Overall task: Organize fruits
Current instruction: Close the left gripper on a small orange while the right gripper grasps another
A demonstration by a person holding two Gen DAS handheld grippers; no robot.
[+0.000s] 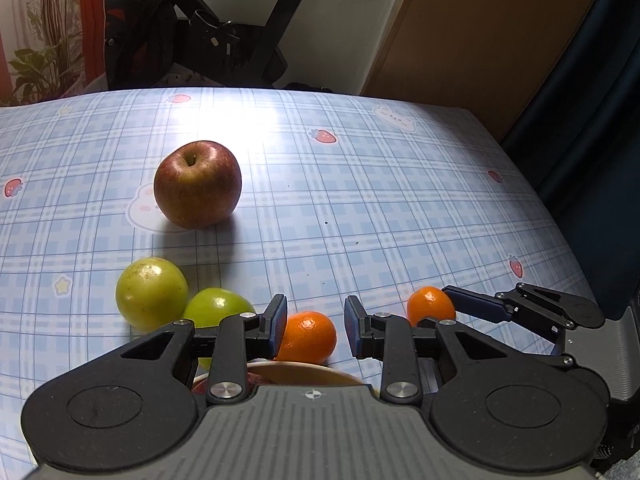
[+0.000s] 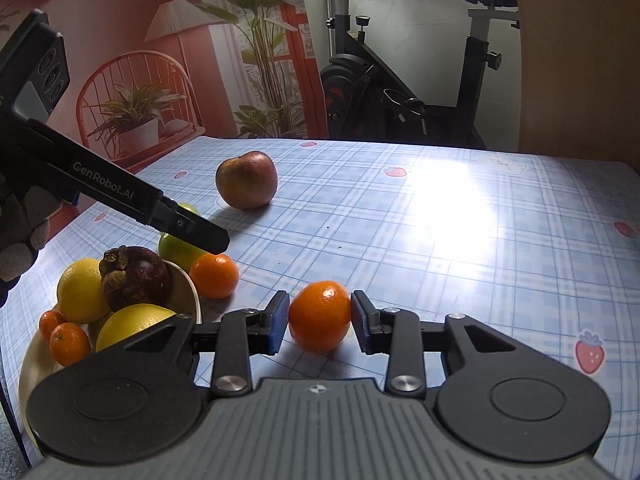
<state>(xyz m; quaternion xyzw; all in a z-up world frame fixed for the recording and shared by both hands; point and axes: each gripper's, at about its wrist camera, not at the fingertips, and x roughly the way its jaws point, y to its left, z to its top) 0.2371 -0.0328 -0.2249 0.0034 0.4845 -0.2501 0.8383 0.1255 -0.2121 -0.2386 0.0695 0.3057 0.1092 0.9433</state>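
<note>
My right gripper [image 2: 320, 320] is shut on a small tangerine [image 2: 320, 322] that sits low over the checked tablecloth; the left wrist view shows the same tangerine [image 1: 430, 306] with a right finger [image 1: 476, 304] against it. My left gripper [image 1: 316, 320] hangs with its jaws narrowly apart and nothing between them. It is just above a second tangerine [image 1: 308, 336] [image 2: 214, 276] lying beside a cream bowl [image 2: 194, 292]. The bowl holds two lemons, a dark mangosteen [image 2: 136, 280] and small tangerines. Further out a red apple [image 1: 198, 184] rests on the cloth, and two green fruits [image 1: 152, 294] lie left of my left gripper.
The table [image 1: 360, 200] ends at its far edge, where an exercise bike [image 2: 400, 92] stands behind it. A dark chair [image 1: 592, 120] is at the table's right side. A gloved hand [image 2: 20, 240] holds the left gripper's handle.
</note>
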